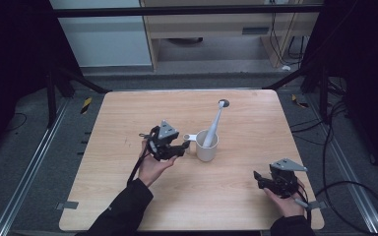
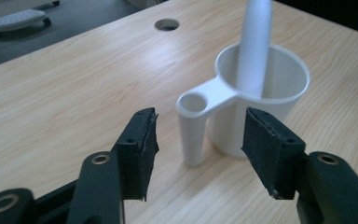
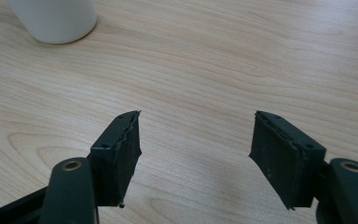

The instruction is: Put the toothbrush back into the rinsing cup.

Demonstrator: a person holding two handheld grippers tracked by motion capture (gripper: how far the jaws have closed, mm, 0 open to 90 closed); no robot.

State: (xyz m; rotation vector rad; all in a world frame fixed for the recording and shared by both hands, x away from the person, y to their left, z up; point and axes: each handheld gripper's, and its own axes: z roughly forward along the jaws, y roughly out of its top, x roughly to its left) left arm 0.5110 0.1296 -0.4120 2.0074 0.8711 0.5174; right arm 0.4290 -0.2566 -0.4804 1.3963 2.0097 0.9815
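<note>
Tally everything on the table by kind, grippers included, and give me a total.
White cup with a handle: 1
White long-handled utensil standing in the cup: 1
Black hand-held grippers, left and right: 2
Total: 4

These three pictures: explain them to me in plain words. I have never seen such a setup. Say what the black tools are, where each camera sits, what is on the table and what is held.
There is no robot here. A person holds a black two-jaw gripper in each hand. The high view looks down on a wooden table: the left gripper sits beside a white cup, the right gripper near the table's front corner. The other two pictures come from cameras riding on the grippers, looking along their jaws. In the left gripper view, the open jaws face the cup's handle without touching it. A long white utensil leans in the cup. The right gripper's jaws are open over bare wood. Nothing is held.
</note>
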